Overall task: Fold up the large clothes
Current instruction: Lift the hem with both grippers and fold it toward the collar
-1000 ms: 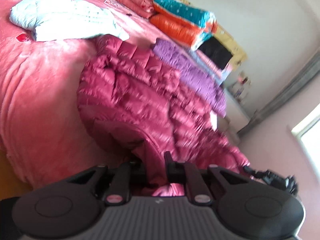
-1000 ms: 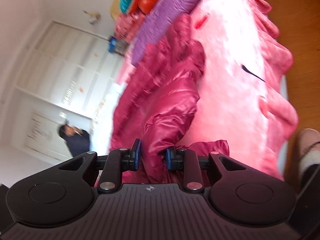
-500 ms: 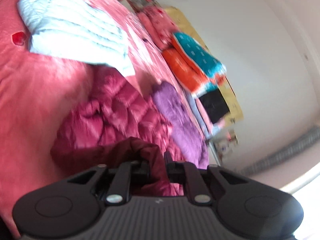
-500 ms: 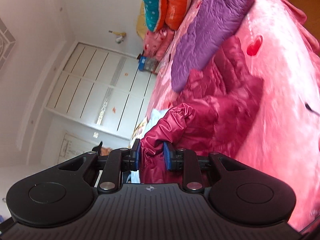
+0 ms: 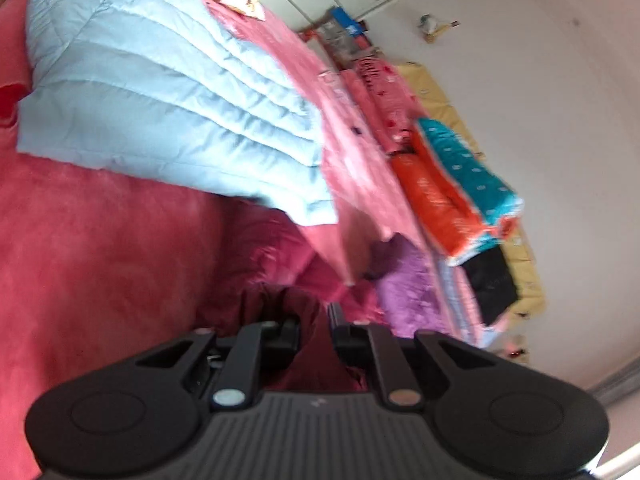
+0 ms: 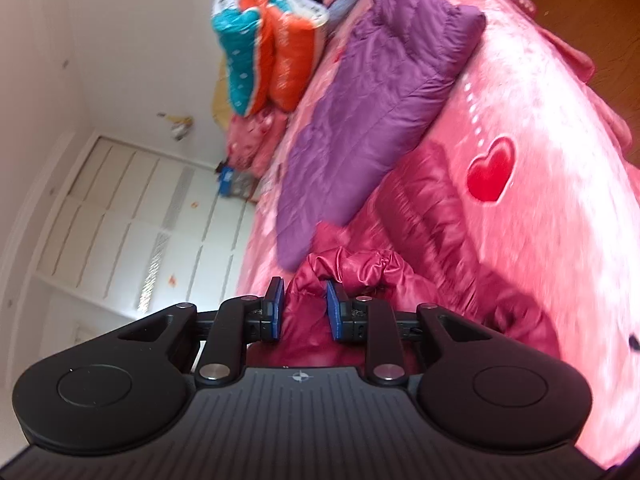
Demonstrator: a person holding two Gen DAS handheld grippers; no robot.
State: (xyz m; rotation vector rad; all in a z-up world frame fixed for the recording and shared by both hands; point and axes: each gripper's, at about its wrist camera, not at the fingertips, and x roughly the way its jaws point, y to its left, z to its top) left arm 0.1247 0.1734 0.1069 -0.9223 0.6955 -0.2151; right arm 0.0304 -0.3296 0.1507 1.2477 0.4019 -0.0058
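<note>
No readable text, label or number shows on anything in either view.

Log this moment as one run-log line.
left claw: shut on red jacket | right claw: shut on red jacket

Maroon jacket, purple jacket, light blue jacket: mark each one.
maroon jacket [image 6: 360,268], right wrist view, bunched cuff.
purple jacket [image 6: 372,92], right wrist view, quilted middle.
light blue jacket [image 5: 160,92], left wrist view, quilted middle.

Left gripper [image 5: 314,330] on maroon jacket [image 5: 280,264] (blurred)
</note>
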